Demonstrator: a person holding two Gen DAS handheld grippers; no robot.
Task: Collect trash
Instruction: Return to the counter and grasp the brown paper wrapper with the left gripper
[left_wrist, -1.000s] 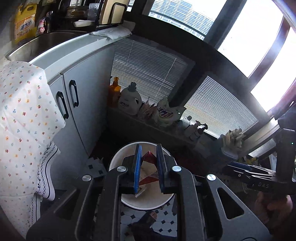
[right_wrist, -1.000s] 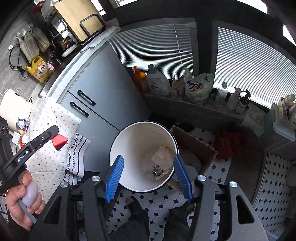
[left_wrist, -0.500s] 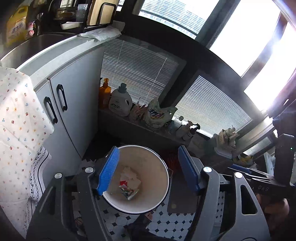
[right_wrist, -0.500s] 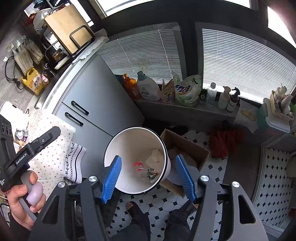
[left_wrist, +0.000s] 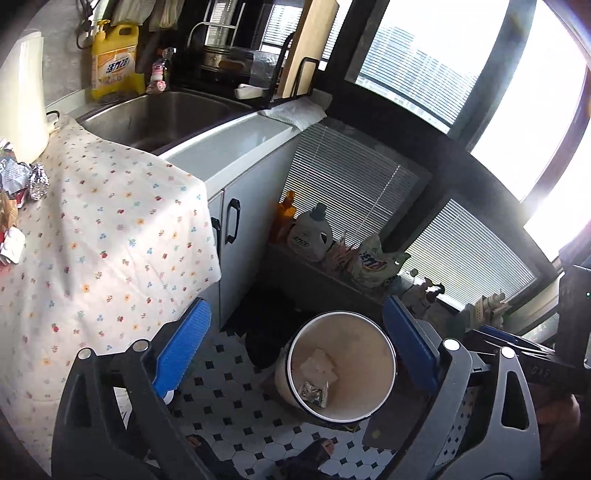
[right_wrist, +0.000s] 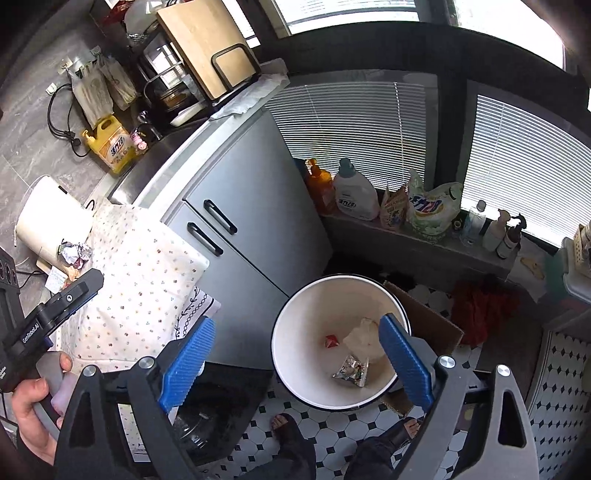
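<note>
Evidently both claws are standing wide and empty: the left gripper (left_wrist: 295, 347) and the right gripper (right_wrist: 295, 358) have just been opening, and nothing is lying between the blue pads of either. Below them the white bin (right_wrist: 284, 325) is sitting on the tiled floor, already holding a red scrap (right_wrist: 330, 340), a pale crumpled paper (right_wrist: 360, 338) and a shiny wrapper (right_wrist: 351, 369). More trash is waiting up on the flowered cloth (left_wrist: 110, 236): crumpled foil (left_wrist: 37, 179) and other scraps are lying at its far edge beside a white roll, well apart from both claws and off to the left of them.

Risks, as judged from this moment: the cloth is hanging loose over the counter edge, so a pad catching it is likely to drag the scraps off onto the floor. The foil, being light and springy, is liable to slip from a shallow pinch while being carried across to the bin.
</note>
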